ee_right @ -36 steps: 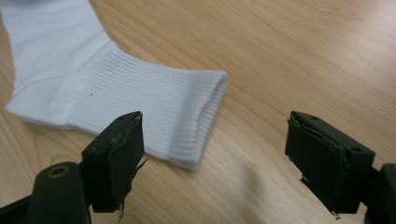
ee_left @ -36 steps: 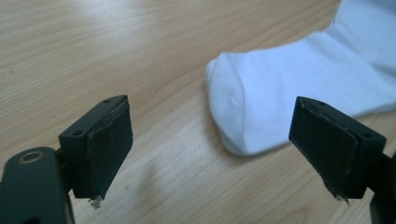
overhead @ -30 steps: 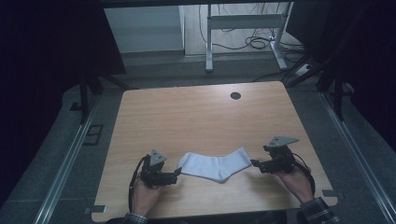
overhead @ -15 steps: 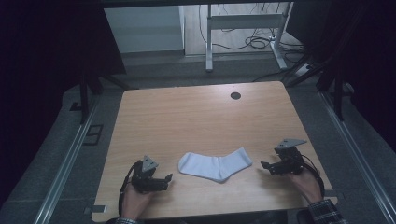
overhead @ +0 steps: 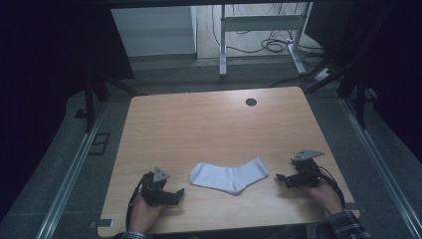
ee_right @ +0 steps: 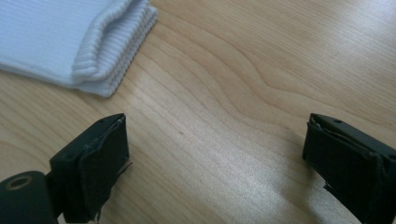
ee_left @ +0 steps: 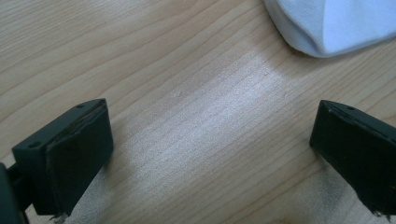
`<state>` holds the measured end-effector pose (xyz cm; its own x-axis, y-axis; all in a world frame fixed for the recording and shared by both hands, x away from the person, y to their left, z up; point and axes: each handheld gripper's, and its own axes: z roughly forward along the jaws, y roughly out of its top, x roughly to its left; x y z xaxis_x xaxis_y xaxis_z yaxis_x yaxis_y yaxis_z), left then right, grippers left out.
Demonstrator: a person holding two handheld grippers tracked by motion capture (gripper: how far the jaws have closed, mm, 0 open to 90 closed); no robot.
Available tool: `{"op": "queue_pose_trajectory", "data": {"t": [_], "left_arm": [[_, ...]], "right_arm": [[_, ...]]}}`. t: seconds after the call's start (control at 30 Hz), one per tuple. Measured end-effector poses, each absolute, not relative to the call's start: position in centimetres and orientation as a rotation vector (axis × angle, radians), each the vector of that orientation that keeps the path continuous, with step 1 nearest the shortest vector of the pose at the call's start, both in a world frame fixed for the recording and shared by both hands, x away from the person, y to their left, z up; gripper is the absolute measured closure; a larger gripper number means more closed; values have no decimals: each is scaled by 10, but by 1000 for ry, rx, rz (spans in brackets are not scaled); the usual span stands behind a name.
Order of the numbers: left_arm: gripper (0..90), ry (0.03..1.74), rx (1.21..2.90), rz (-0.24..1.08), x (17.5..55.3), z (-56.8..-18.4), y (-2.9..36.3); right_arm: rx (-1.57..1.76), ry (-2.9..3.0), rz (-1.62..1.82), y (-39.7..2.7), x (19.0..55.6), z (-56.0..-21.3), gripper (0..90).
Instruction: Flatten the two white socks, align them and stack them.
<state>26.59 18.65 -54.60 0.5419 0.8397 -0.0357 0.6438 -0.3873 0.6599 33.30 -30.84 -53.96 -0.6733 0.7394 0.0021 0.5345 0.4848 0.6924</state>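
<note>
Wood-grain table (overhead: 209, 124) carries a white ribbed sock (overhead: 229, 176), lying flat and bent near the front edge. Left of the sock, the left gripper (overhead: 177, 193) rests with jaws spread, holding nothing. Right of the sock, the right gripper (overhead: 279, 179) likewise gapes empty, bare wood between.

A black round hole (overhead: 251, 102) was seen at the wooden table's (overhead: 199, 129) one o'clock; cables (overhead: 271, 46) were strewn on the floor at twelve.
</note>
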Motion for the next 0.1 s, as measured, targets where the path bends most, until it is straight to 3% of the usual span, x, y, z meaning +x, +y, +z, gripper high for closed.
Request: {"op": "queue_pose_trajectory", "data": {"t": [0.1], "left_arm": [[0,1189,2160,406,267,-546,187]], "right_arm": [[1089,2409,1000,-307,332,-542,44]]}}
